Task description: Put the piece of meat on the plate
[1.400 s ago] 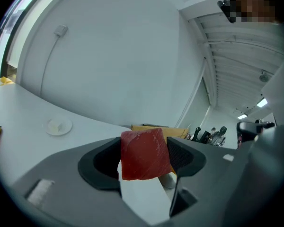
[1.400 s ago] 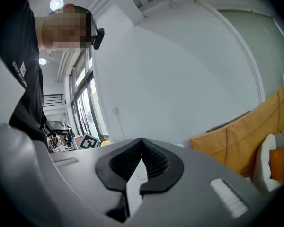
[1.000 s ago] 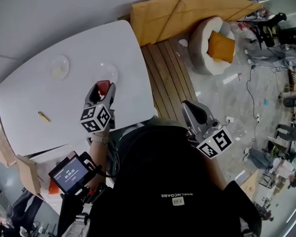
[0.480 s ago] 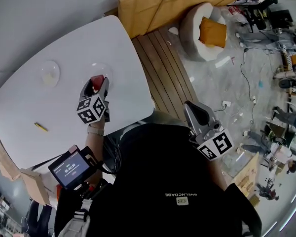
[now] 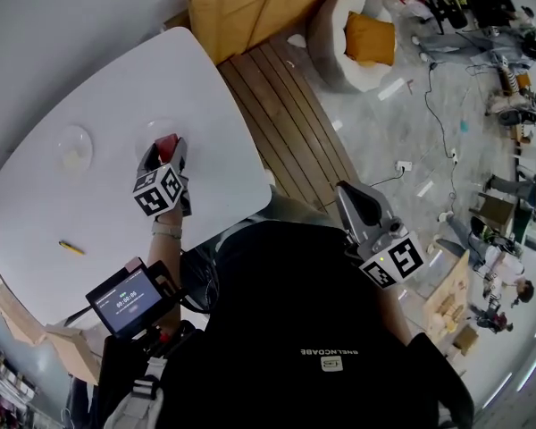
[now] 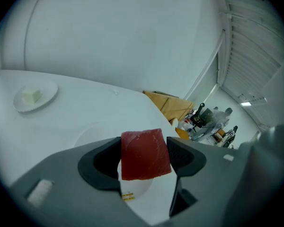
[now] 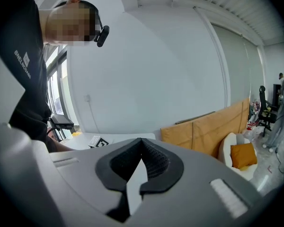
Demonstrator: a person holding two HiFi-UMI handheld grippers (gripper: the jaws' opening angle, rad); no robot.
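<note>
Done: meat (image 6: 144, 155) is clenched in the left gripper (image 5: 163, 155), mid-frame, over the clear plate (image 6: 97, 131).
Left to do: judged, lower the meat onto the plate and let go.
Right gripper (image 7: 141, 143): jaws closed, empty, lower right, off the table (image 5: 89, 79).
Around: 2nd plate (image 5: 73, 146) with a pale lump, upper left; pencil (image 5: 70, 247), left.
In the way: nothing visible between meat and plate.

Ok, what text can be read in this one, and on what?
"BNELNCDABE", as best it reads: white print on the person's black shirt.
Digits on the screen by the left arm: too small to read.
Print on the yellow label below the piece of meat: too blurred to read.
</note>
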